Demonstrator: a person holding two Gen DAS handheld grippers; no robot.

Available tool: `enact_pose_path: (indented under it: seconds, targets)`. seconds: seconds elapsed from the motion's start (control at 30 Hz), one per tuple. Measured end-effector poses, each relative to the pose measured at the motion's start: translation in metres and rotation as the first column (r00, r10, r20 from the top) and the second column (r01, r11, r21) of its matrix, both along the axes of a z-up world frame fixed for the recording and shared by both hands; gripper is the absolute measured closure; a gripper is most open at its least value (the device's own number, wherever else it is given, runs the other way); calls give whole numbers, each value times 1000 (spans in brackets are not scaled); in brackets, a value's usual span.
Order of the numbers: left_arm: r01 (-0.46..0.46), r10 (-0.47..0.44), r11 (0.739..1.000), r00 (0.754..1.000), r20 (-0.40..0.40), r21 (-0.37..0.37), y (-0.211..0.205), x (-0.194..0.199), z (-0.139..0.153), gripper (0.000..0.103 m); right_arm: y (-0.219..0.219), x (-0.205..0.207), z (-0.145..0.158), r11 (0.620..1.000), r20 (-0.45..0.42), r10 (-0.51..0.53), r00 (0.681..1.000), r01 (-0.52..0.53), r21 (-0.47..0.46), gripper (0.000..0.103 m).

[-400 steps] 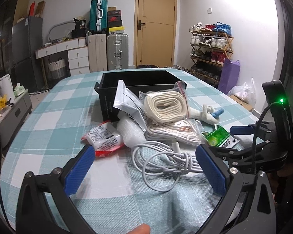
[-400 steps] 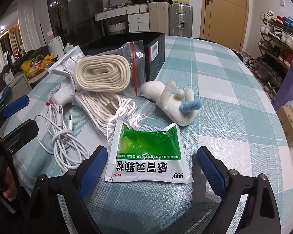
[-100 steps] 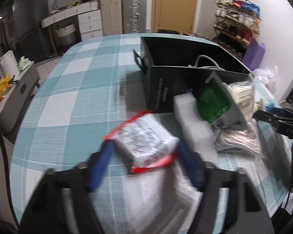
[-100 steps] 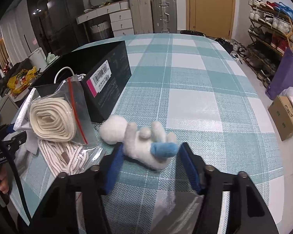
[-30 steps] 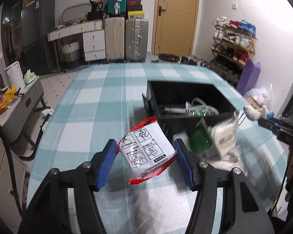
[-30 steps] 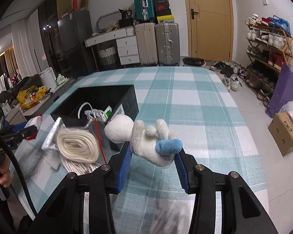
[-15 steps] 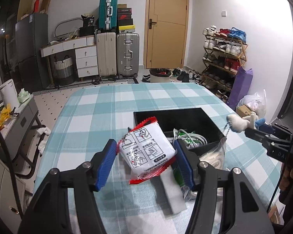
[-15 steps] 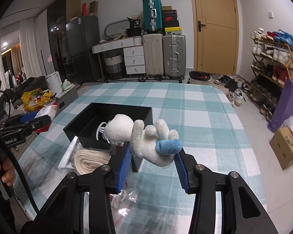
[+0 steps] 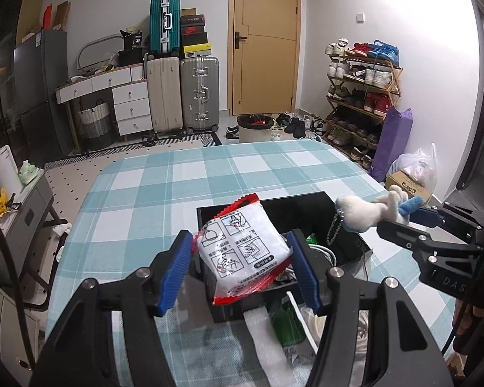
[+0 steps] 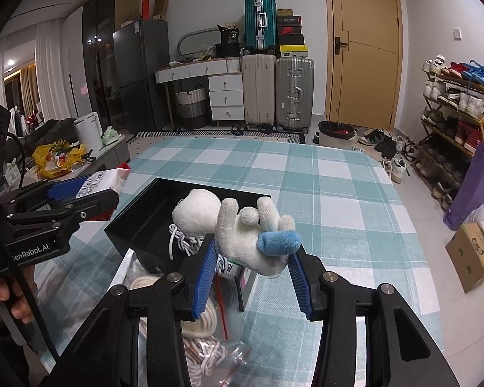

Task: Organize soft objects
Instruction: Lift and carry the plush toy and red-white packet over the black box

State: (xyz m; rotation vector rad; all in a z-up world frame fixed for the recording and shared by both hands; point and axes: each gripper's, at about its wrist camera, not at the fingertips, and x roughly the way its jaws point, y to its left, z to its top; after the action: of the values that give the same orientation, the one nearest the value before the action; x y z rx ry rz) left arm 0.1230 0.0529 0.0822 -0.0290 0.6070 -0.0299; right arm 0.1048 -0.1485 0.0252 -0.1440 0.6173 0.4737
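Below me spreads the table under its teal-and-white checked cloth (image 9: 138, 193). On it the open black rectangular box (image 10: 135, 222) stands at my twelve o'clock. Clear zip bags of cream cotton rope (image 10: 203, 342) lie at six o'clock, against its near wall.

Two close wrist views angled down, both sharing the black box (image 9: 345, 213) (image 10: 138, 222).

glossy plastic packet (image 9: 243, 248) – fuzzy plush toy (image 10: 238, 229) – matt black box (image 10: 138, 222), woven tablecloth (image 10: 322, 174).
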Motion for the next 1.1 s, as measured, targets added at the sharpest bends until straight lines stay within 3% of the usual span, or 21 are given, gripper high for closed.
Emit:
enact_pose_path:
  seconds: [1.1]
  targets:
    - [25,-24,999,997,-74,24,-13,57,-38,43,54,52,-26,984,-19,90,996,-92,-155,59]
